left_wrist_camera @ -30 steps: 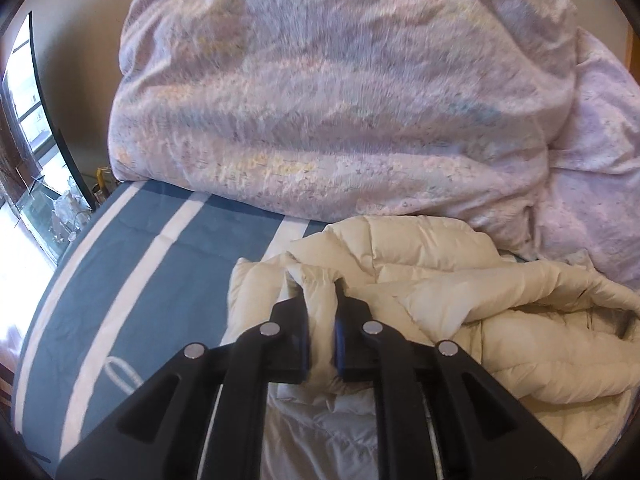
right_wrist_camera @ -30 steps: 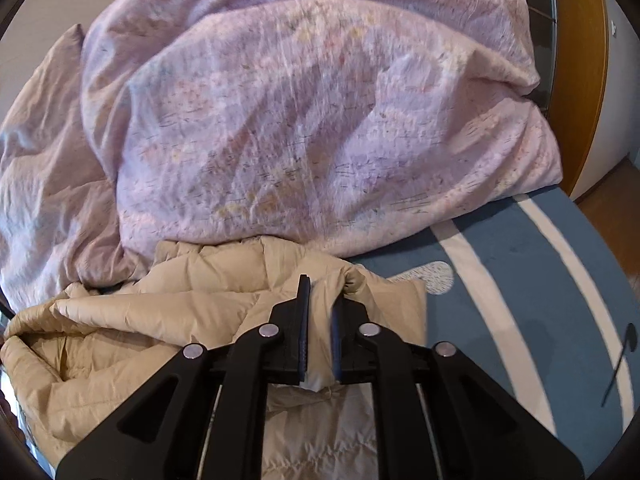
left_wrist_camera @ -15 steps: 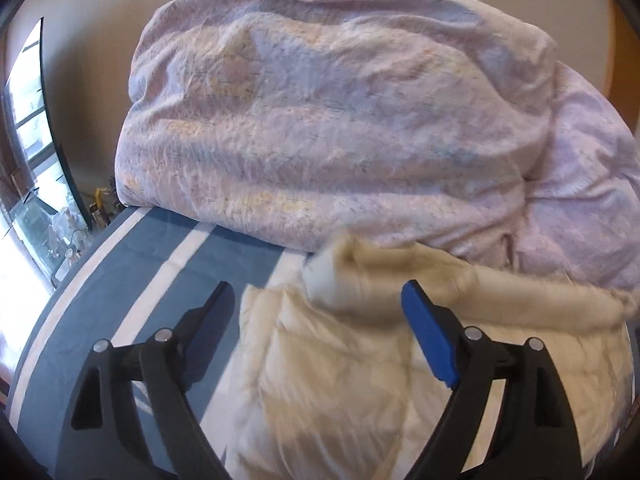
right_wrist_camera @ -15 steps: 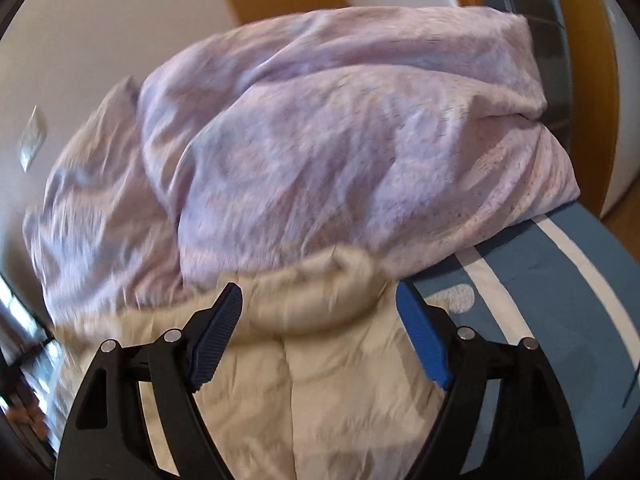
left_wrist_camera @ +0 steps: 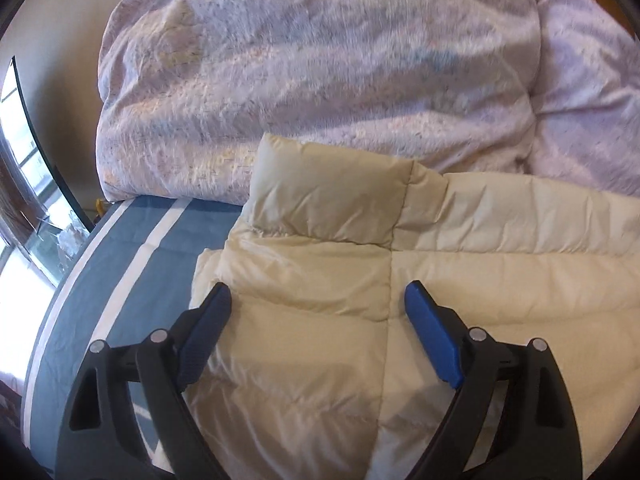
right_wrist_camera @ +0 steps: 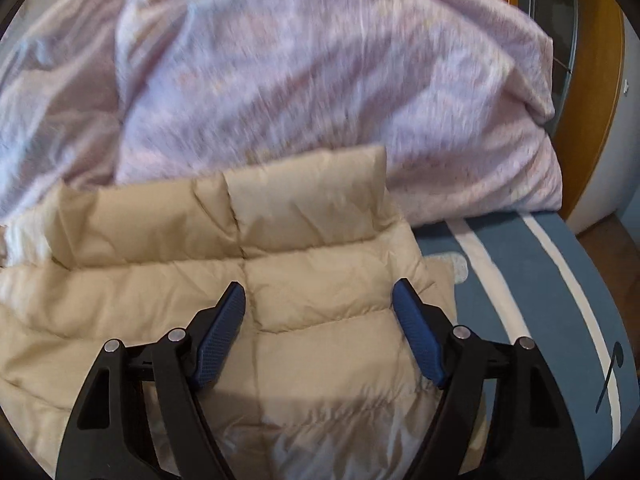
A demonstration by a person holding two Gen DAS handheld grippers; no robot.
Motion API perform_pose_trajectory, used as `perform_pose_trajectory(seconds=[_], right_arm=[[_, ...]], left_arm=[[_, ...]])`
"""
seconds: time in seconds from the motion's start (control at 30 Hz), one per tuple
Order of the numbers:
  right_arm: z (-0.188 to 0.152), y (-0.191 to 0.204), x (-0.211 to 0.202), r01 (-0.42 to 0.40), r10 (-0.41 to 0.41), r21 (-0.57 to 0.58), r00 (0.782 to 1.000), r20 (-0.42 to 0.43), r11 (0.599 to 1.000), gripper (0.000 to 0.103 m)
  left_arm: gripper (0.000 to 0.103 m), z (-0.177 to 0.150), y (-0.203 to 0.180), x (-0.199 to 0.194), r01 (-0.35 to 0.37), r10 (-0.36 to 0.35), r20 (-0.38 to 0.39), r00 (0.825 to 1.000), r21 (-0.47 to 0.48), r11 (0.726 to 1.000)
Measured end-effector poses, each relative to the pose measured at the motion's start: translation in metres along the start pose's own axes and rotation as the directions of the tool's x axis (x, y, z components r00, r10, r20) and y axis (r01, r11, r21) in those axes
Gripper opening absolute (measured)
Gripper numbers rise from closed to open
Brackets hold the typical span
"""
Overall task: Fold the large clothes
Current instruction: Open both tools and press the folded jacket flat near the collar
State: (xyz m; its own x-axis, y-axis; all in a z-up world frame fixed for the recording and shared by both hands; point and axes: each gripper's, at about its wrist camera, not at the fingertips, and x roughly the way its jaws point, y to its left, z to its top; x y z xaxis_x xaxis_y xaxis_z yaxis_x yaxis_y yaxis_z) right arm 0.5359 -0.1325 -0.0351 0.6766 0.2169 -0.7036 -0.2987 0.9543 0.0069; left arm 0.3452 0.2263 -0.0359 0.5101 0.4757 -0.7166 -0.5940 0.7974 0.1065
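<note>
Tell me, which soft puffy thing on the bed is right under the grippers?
The cream jacket, spread flat on the striped sheet. The lilac duvet is heaped behind it.

No legible text, labels, brands or numbers in either view. Only marks present: a small dark note-like symbol [right_wrist_camera: 610,376] printed on the blue-and-white striped bedsheet [right_wrist_camera: 532,280] in the right wrist view; the pale patch [right_wrist_camera: 458,266] beside the jacket [right_wrist_camera: 320,300] is too blurred to read.
</note>
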Motion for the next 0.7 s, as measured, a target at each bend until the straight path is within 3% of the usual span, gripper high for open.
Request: perform_pose_trajectory(seconds=[0.7], right_arm=[[-0.008,-0.008,0.036,0.030,-0.029,0.008,0.996,-0.085,1.000,0.085]], left_arm=[[0.097,-0.002,0.003,0.044,0.031,-0.034,-0.036,0.999,-0.066,0.997]])
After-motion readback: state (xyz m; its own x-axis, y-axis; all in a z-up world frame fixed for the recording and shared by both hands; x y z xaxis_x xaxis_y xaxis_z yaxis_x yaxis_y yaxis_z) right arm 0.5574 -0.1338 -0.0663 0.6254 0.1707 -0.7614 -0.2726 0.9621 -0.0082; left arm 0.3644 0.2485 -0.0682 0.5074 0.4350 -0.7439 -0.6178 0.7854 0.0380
